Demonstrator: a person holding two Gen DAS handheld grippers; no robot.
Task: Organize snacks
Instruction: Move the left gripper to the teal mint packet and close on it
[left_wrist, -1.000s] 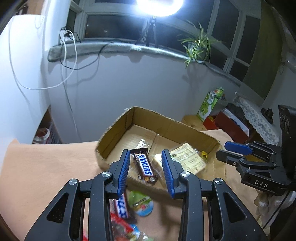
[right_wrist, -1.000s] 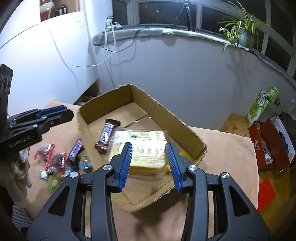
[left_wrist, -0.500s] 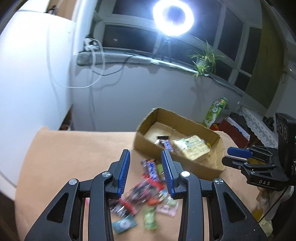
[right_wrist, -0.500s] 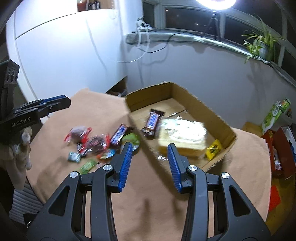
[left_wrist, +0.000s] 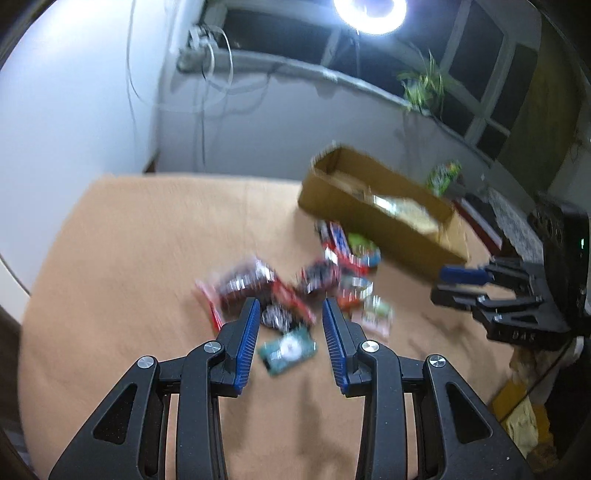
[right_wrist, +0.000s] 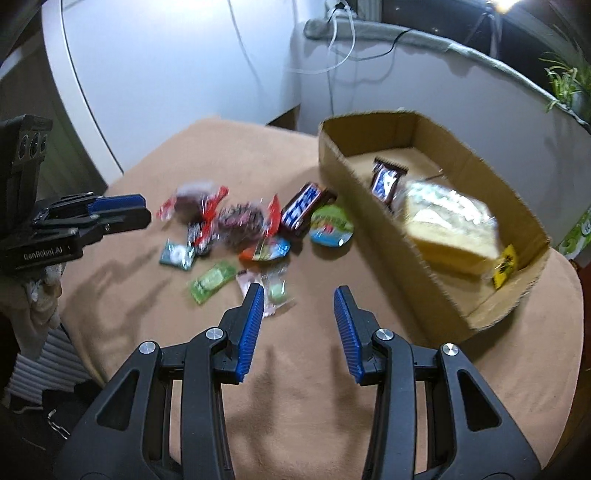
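A loose pile of snacks lies on the tan cloth: a Snickers bar (right_wrist: 303, 210), a green-lidded cup (right_wrist: 330, 223), red wrappers (right_wrist: 199, 201), a teal packet (right_wrist: 176, 254) and a green packet (right_wrist: 212, 280). The cardboard box (right_wrist: 354, 195) at the right holds another Snickers bar (right_wrist: 386, 181), a wrapped bread pack (right_wrist: 450, 225) and a yellow packet (right_wrist: 504, 266). My right gripper (right_wrist: 299, 314) hovers open and empty just in front of the pile. My left gripper (left_wrist: 290, 321) is open and empty above the teal packet (left_wrist: 288, 349), which shows blurred; the box (left_wrist: 369, 221) lies beyond.
The tan-covered table (right_wrist: 295, 413) ends in a curved front edge. A white wall and a windowsill with cables stand behind it. Each gripper shows in the other's view: the right gripper (left_wrist: 461, 284), the left gripper (right_wrist: 122, 210). Red boxes sit on the floor at the far right.
Both grippers have drawn back from over the box and dropped toward the pile of loose snacks. The box now sits further off and to the right in both views.
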